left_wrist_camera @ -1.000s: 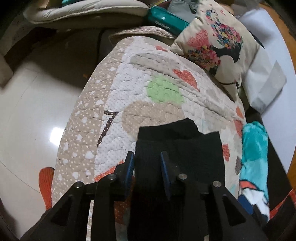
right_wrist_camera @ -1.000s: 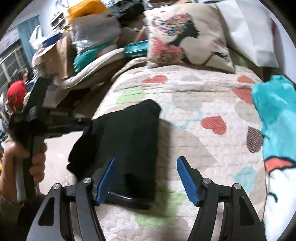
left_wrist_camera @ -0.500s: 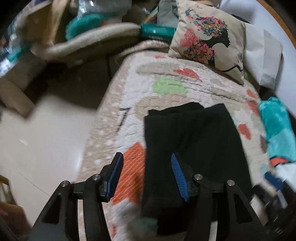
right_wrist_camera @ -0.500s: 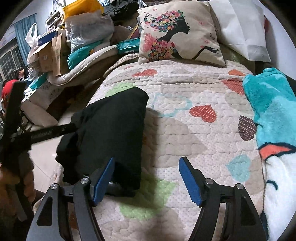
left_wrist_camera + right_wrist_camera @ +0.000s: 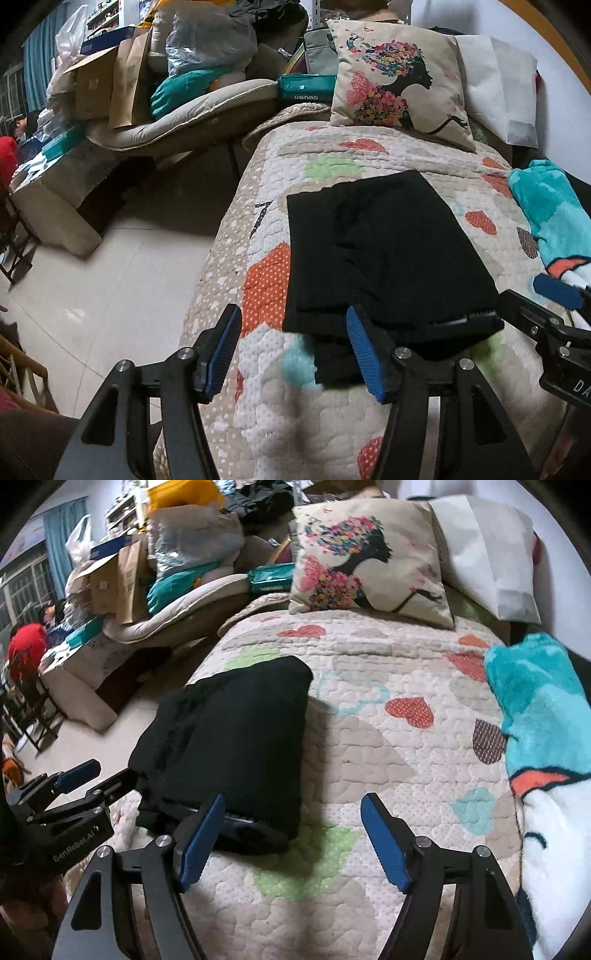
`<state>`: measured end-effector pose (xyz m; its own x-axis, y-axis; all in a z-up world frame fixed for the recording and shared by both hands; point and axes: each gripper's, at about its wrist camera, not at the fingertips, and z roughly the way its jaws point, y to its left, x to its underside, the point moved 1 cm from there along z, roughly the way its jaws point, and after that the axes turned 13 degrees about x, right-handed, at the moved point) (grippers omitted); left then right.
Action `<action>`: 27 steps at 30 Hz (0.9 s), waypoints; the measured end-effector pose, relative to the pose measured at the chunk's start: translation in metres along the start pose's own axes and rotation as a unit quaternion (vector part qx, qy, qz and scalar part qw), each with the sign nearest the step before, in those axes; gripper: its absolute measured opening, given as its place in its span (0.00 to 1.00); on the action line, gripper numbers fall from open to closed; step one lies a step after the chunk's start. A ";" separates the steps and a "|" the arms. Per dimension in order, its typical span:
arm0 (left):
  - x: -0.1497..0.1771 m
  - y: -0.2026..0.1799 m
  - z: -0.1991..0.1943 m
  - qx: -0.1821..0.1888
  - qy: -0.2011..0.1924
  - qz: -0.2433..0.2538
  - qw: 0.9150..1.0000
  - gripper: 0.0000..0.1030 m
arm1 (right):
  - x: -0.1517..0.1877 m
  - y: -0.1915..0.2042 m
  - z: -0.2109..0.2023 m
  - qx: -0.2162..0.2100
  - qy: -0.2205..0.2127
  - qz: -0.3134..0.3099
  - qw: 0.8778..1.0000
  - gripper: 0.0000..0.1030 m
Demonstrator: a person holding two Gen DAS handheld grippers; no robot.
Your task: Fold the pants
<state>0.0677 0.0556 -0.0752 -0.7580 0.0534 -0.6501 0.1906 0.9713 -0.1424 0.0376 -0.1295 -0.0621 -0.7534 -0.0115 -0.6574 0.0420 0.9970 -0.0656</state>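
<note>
The black pants [image 5: 384,254] lie folded in a compact rectangle on the heart-patterned quilt [image 5: 325,406]; they also show in the right wrist view [image 5: 236,738]. My left gripper [image 5: 295,354] is open and empty, just short of the near left edge of the pants. My right gripper [image 5: 291,838] is open and empty, above the quilt at the near right corner of the pants. The right gripper also shows at the right of the left wrist view [image 5: 554,317], and the left gripper at the left of the right wrist view [image 5: 70,797].
A printed cushion [image 5: 369,561] and a white pillow [image 5: 487,550] lie at the head of the bed. A teal and white blanket [image 5: 546,746] lies along the right side. The bed's left edge drops to a tiled floor [image 5: 92,288]. Boxes and bags [image 5: 147,74] are piled beyond.
My left gripper has let go of the pants, opened wide and drawn back from them. The pants now lie flat. My right gripper has stayed open and drawn back slightly.
</note>
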 end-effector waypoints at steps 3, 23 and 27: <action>0.003 0.000 -0.003 -0.003 -0.002 0.004 1.000 0.57 | 0.001 0.006 -0.004 0.001 -0.006 -0.011 1.000 0.81; 0.006 0.011 0.001 0.011 0.013 -0.030 0.999 0.57 | 0.007 0.016 0.000 0.006 0.001 -0.027 1.000 0.82; 0.007 0.011 0.003 0.013 0.017 -0.031 0.999 0.57 | 0.007 0.015 0.000 0.006 0.001 -0.025 1.000 0.82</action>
<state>0.0663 0.0658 -0.0834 -0.7895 0.0022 -0.6137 0.1583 0.9669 -0.2002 0.0331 -0.1145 -0.0682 -0.7564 -0.0606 -0.6513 0.0121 0.9942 -0.1066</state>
